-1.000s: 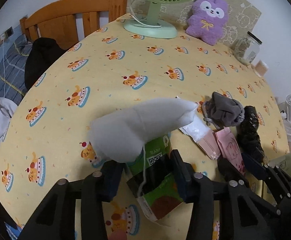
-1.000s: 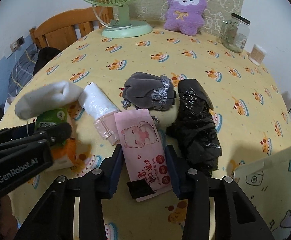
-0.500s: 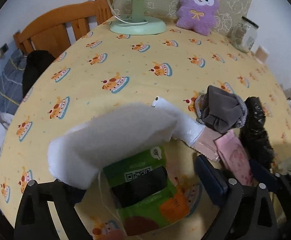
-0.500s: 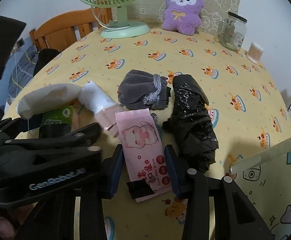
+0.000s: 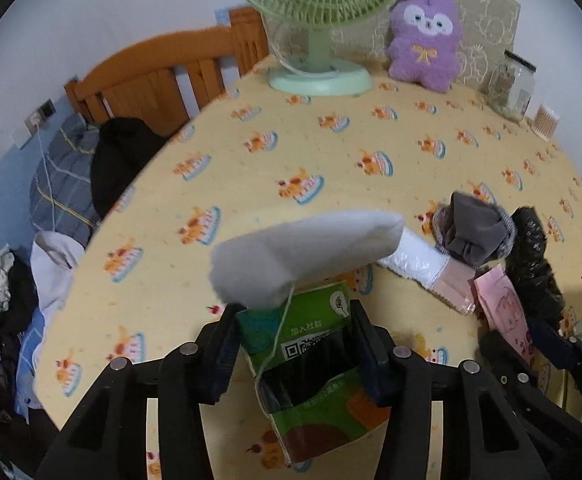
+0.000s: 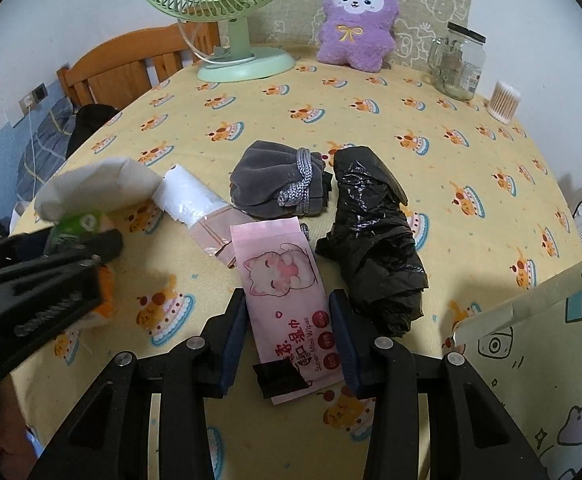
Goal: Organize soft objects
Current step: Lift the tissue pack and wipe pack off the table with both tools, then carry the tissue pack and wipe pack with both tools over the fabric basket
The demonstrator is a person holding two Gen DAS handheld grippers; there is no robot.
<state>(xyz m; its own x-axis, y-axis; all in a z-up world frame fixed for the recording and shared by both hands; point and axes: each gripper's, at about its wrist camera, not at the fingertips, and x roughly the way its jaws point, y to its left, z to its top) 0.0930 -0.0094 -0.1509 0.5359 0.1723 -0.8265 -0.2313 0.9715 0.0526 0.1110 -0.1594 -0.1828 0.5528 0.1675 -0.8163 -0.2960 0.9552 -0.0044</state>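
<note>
My left gripper (image 5: 295, 344) is shut on a green tissue pack (image 5: 311, 356) and holds it above the table; a white cloth pouch (image 5: 303, 256) lies on the pack's far end. My right gripper (image 6: 291, 328) is shut on a pink wet-wipes pack (image 6: 287, 280) lying on the yellow tablecloth (image 6: 411, 140). Beside it lie a grey drawstring pouch (image 6: 275, 180), a black plastic bag (image 6: 375, 232) and a white roll in a pink sleeve (image 6: 195, 200). The left gripper shows at the left of the right wrist view (image 6: 71, 248).
A green fan (image 6: 235, 20), a purple plush toy (image 6: 355, 20), a glass jar (image 6: 457, 60) and a cotton-swab tub (image 6: 503, 102) stand at the table's far edge. A printed paper bag (image 6: 539, 360) is at the right front. A wooden chair (image 5: 163, 76) and clothes are left.
My left gripper opened wide half a second ago and has closed again on the green pack, with the white pouch still on it. The right gripper has held still.
</note>
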